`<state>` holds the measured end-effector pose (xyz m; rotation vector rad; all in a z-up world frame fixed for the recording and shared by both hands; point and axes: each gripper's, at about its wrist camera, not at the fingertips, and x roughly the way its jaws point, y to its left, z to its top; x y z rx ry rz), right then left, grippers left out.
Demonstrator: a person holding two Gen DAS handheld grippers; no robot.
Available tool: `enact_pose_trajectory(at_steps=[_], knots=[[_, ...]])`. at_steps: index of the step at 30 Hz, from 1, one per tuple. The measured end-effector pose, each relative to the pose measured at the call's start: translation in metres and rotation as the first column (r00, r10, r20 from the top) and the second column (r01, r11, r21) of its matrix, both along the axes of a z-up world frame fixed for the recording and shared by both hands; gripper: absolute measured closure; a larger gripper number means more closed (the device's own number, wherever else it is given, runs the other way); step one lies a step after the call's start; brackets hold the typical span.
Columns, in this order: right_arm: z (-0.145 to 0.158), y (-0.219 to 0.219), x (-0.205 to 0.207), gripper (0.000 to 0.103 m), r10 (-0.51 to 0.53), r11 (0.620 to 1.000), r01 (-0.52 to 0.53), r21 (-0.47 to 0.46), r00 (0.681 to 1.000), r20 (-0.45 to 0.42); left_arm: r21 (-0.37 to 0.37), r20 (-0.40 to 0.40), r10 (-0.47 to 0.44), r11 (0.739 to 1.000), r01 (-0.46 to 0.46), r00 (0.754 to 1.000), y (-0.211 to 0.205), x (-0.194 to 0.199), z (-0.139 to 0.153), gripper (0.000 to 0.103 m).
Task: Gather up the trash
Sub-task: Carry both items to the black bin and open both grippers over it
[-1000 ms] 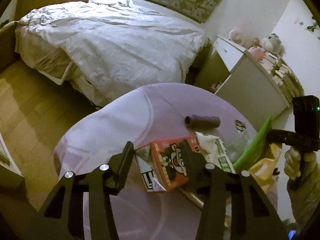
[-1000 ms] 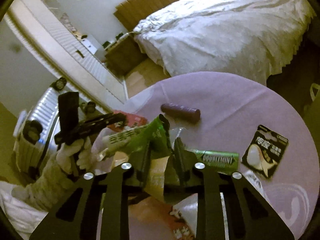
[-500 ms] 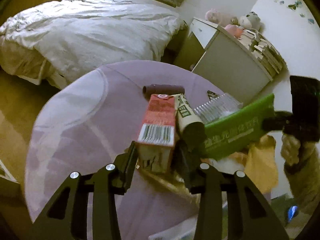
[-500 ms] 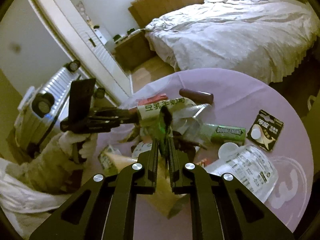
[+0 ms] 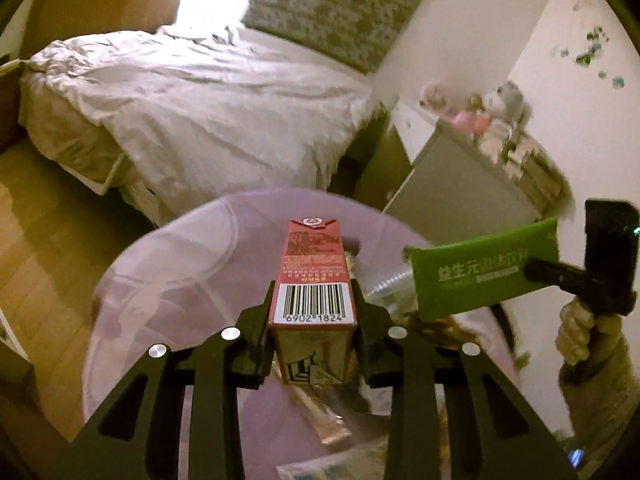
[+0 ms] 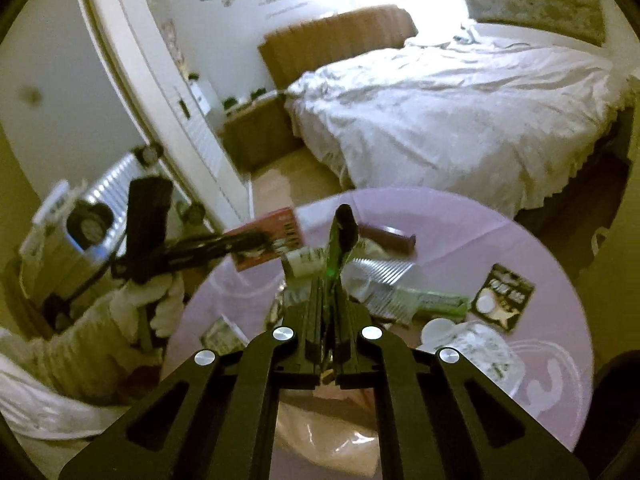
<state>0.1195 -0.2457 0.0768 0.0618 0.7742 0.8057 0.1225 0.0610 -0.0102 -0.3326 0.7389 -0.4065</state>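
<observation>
A: Left claw (image 5: 314, 332)?
B: Clamped on red milk carton (image 5: 314, 276), lifted above worktop (image 5: 168, 280).
A: Right claw (image 6: 329, 280)?
B: Pinched tight on green wrapper (image 6: 340, 240), raised over worktop centre litter.

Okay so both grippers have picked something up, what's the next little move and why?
Probably carry both away toward a bin, none visible here: the left gripper is clamped on the red carton, the right gripper on the green wrapper, both lifted off the table.
</observation>
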Motion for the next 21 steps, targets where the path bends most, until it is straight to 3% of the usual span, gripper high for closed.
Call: enact_pose_trajectory(at_steps=[5, 7, 11, 15, 18, 21], knots=[[0.039, -0.057, -0.006, 0.098, -0.155, 0.988, 0.154, 0.028, 0.985, 0.075, -0.056, 0.040, -0.061, 0.996, 0.063, 0.997, -0.035, -0.013, 0.039, 0.070], [0.047, -0.088, -0.003, 0.098, -0.266, 0.964, 0.265, 0.013, 0.961, 0.080, -0.073, 0.045, -0.111, 0.991, 0.115, 0.993, -0.060, -0.011, 0.047, 0.070], [0.045, -0.161, 0.006, 0.098, -0.476, 0.879, 0.476, -0.016, 0.879, 0.027, -0.107, 0.023, -0.244, 0.964, 0.245, 0.969, -0.140, 0.006, 0.056, 0.070], [0.025, -0.231, 0.015, 0.098, -0.607, 0.795, 0.604, -0.060, 0.793, -0.050, -0.147, -0.020, -0.390, 0.912, 0.383, 0.921, -0.244, 0.027, 0.049, 0.070], [-0.005, -0.283, 0.019, 0.098, -0.684, 0.729, 0.673, -0.128, 0.721, -0.106, -0.173, -0.089, -0.479, 0.871, 0.460, 0.873, -0.324, 0.043, 0.030, 0.070], [-0.051, -0.331, 0.020, 0.098, -0.743, 0.669, 0.715, -0.202, 0.643, -0.187, -0.173, -0.165, -0.519, 0.852, 0.494, 0.838, -0.380, 0.057, 0.005, 0.070]])
